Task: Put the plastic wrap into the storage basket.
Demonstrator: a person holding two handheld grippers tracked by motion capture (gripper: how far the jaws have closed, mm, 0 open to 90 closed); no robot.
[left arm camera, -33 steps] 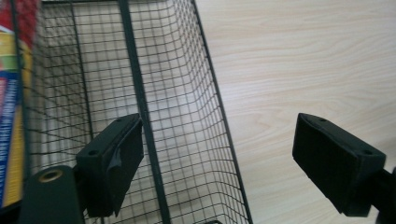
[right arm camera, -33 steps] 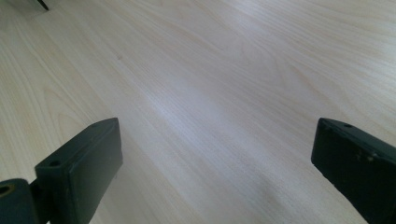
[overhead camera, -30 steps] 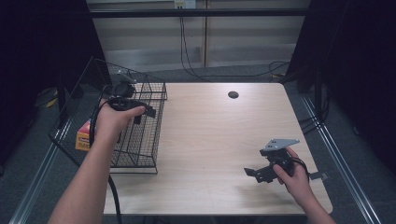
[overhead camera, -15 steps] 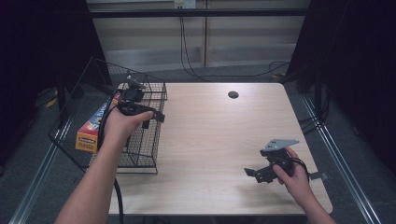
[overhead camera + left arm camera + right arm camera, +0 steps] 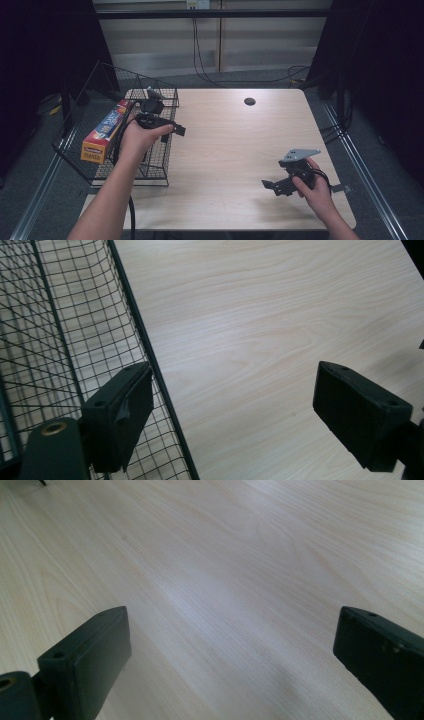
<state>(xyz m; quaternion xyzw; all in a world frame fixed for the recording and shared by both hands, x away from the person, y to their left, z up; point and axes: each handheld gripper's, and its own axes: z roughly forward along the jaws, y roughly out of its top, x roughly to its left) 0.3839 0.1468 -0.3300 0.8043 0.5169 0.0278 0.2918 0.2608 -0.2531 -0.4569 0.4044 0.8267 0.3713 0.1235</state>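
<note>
My left gripper (image 5: 172,128) hangs over the right rim of a black wire basket (image 5: 159,176) at the table's left edge. Its jaws are open with nothing between them. In the left gripper view my left gripper (image 5: 232,372) has the basket's rim (image 5: 150,365) running just beside the left jaw and bare wood under the gap. An orange and blue box (image 5: 104,133) lies on the wire panel to the left of the basket, apart from that gripper. My right gripper (image 5: 273,185) rests low over the table's front right, open and empty; my right gripper (image 5: 230,612) looks at bare wood.
The light wooden table (image 5: 240,145) has a round dark hole (image 5: 249,101) near its back edge. Cables (image 5: 200,55) hang behind the table. A metal rail (image 5: 365,175) runs along the right side. A cable (image 5: 131,220) trails from the left gripper down the forearm.
The left hand has moved right, from over the basket's left part to its right rim, uncovering more of the box. Its jaws stay as wide. The right hand has not moved.
</note>
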